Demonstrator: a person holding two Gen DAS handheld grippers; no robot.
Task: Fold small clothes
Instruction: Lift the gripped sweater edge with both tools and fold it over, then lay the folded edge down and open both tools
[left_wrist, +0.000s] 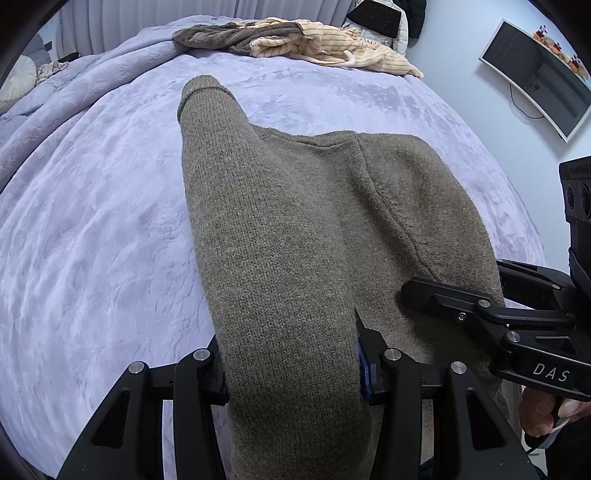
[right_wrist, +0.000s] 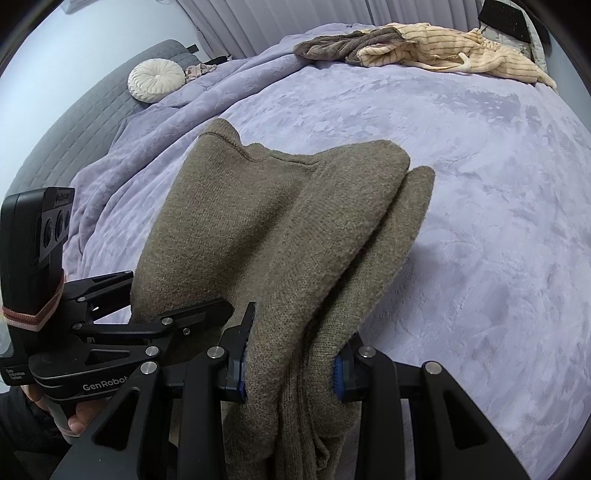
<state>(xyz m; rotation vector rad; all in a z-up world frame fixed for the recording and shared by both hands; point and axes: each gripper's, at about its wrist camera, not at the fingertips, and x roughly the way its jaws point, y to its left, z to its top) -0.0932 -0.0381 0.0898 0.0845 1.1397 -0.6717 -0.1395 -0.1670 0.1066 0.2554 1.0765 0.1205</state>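
I have the sweater (left_wrist: 295, 229) pinched in both tools at its near edge, the rest of it draped forward across the bed (left_wrist: 92, 221), one narrow end reaching furthest from me. My left hand-held gripper (left_wrist: 293, 373) is clamped on a thick roll of knit; my right hand-held gripper (right_wrist: 290, 373) grips a bundle of several layers, just beside the left one. I judge this is mid-fold, with the near edge gathered and about to be carried over. Next I should lift both grips evenly, sweep them toward the far end and lay the layers flat before letting go. A pile (left_wrist: 295, 38) of other clothes waits at the bed's far edge.
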